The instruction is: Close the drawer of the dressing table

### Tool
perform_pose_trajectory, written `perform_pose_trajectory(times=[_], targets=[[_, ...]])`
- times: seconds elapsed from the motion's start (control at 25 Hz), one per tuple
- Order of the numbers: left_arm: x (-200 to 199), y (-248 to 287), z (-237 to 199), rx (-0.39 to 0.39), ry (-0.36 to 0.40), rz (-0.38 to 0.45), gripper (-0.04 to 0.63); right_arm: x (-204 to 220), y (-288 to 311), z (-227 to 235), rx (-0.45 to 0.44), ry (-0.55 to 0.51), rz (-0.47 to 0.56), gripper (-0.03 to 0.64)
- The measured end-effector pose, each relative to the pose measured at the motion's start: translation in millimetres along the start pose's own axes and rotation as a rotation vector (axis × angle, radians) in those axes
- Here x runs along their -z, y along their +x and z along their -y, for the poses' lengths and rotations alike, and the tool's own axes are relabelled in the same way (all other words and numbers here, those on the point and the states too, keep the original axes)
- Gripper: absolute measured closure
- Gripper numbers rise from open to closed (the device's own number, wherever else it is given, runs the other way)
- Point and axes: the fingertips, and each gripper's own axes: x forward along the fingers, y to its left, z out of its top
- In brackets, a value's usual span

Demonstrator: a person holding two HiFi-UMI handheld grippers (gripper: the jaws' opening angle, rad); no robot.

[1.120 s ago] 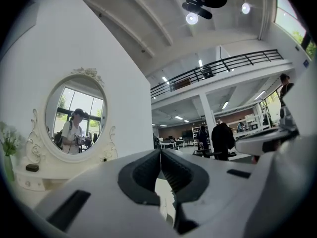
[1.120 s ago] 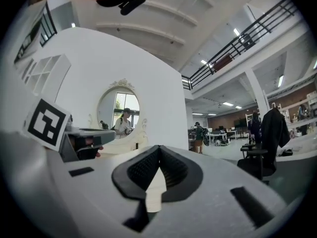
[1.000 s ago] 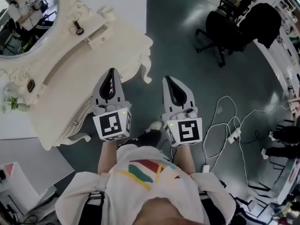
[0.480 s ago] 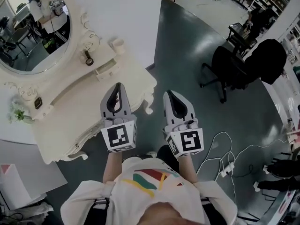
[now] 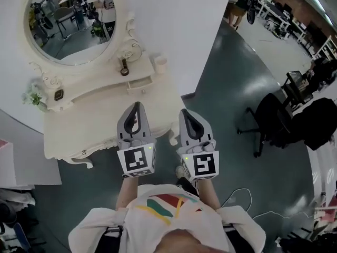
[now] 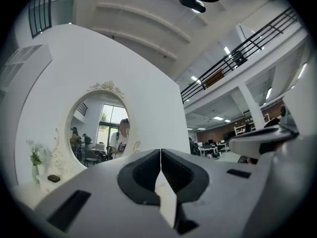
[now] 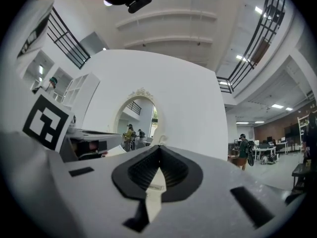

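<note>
Head view: the small drawer (image 5: 139,84) protrudes slightly (upper tier of the white counter (image 5: 89,128)), ahead of the left tool (image 5: 136,107) and apart from it. The right tool (image 5: 186,114) is alongside. Left gripper view: jaws clenched, empty. Right gripper view: jaws clenched, empty.

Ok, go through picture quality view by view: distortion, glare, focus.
Head view: wide-angle bend curves the wall; pale glare patches on the floor; dressing table sharp. Left gripper view: fisheye, black corners; mirror crisp, left gripper fills the bottom. Right gripper view: same black rim; ceiling lights glare.
</note>
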Motion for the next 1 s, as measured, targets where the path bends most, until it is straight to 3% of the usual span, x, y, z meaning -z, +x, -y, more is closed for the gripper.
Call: perform_pose_trajectory(times=[0.28,0.48,1.0], targets=[[11,-5,-2,-0.151,0.054,-0.048,0.589,3,14,13,-0.074,-0.022,-0.017,0.617],[14,14,3,-0.188,0.050,-0.060,0.589,-2,34,26,-0.115,-0.007,0.039,0.617],[62,49,-8,-0.232,0.020,-0.127,0.586,31,57,18,-0.219,0.042,-0.024,0.617]])
